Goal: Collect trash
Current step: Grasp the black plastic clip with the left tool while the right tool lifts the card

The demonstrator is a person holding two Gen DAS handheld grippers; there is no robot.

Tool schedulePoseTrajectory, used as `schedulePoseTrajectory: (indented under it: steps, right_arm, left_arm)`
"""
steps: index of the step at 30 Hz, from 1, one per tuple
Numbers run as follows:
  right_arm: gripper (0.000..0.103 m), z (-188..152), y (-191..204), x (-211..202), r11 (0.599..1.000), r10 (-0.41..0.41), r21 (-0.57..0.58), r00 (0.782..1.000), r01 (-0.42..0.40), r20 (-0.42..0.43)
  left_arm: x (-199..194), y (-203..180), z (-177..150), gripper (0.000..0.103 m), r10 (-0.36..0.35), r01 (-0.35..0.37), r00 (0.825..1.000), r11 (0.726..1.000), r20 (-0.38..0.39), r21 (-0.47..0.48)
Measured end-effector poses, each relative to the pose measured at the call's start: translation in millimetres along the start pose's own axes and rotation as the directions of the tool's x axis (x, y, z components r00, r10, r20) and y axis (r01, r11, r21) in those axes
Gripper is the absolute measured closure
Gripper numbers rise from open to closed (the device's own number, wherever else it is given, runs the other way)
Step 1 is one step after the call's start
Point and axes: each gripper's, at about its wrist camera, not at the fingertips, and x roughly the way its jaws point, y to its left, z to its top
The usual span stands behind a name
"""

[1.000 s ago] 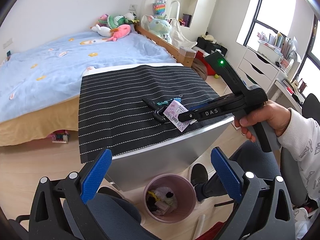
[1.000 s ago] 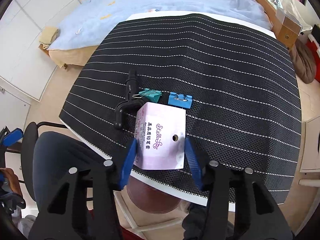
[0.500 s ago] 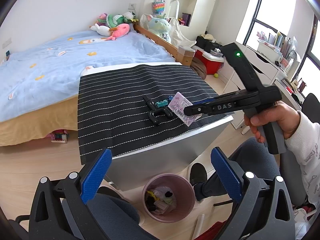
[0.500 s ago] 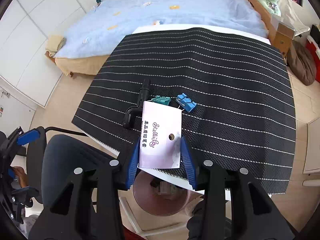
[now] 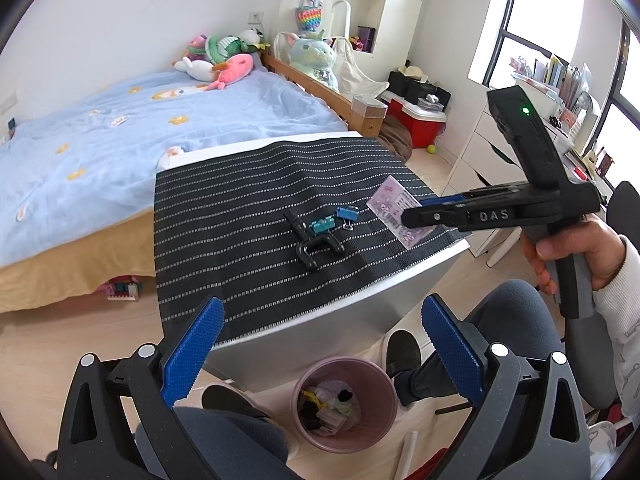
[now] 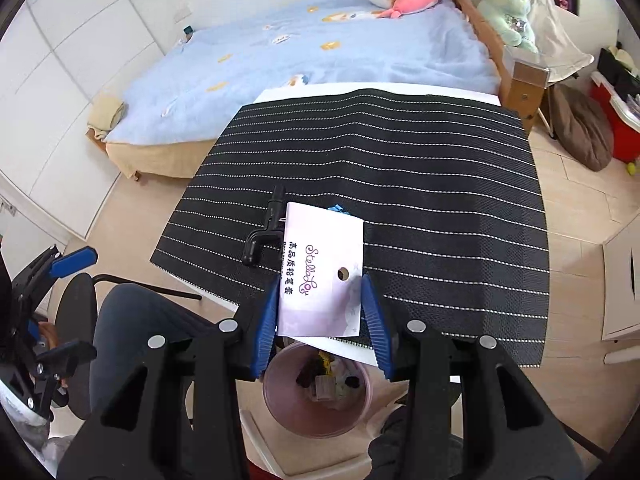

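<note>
My right gripper (image 6: 320, 320) is shut on a pale pink paper packet (image 6: 324, 268) with purple print and holds it above the table's near edge; the packet also shows in the left wrist view (image 5: 394, 210), clamped in the right gripper (image 5: 408, 216). A pink trash bin (image 6: 316, 392) with scraps in it stands on the floor below, also in the left wrist view (image 5: 344, 404). My left gripper (image 5: 320, 356) is open and empty, low in front of the table, above the bin.
On the black striped mat (image 5: 248, 216) lie a black clamp tool (image 5: 312, 244), a teal binder clip (image 5: 322, 225) and a blue binder clip (image 5: 347, 214). A bed (image 5: 120, 140) stands behind the table. White drawers (image 5: 488, 148) stand to the right.
My right gripper closed on the packet, lifted it off the mat and drew it back toward the table's near edge, over the bin. The left gripper stayed put.
</note>
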Motion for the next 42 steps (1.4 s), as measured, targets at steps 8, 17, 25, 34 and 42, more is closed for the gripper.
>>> schedulePoseTrajectory:
  steps: [8, 17, 25, 34, 42]
  right_arm:
    - [0.062, -7, -7, -8, 1.0, 0.003, 0.02, 1.0, -0.004, 0.017]
    - [0.062, -12, -17, -15, 0.999, 0.005, 0.041, 0.999, -0.006, 0.037]
    - [0.062, -18, -25, -20, 0.998, 0.008, 0.057, 0.999, -0.011, 0.046]
    - [0.062, -20, -32, -22, 0.998, 0.016, 0.068, 0.998, -0.019, 0.055]
    - [0.062, -22, -36, -18, 0.997, 0.026, 0.073, 0.998, -0.03, 0.05]
  left_arm:
    - [13, -4, 20, 0.008, -0.005, 0.005, 1.0, 1.0, -0.011, 0.026]
    - [50, -11, 47, 0.008, -0.01, 0.013, 0.998, 0.998, -0.062, 0.055]
    - [99, -14, 58, 0.008, 0.016, -0.006, 0.989, 0.998, -0.146, 0.068]
    - [147, -7, 52, 0.008, 0.068, -0.058, 0.974, 0.997, -0.215, 0.05]
    - [163, -7, 54, 0.019, 0.123, -0.121, 0.967, 0.992, -0.222, 0.025]
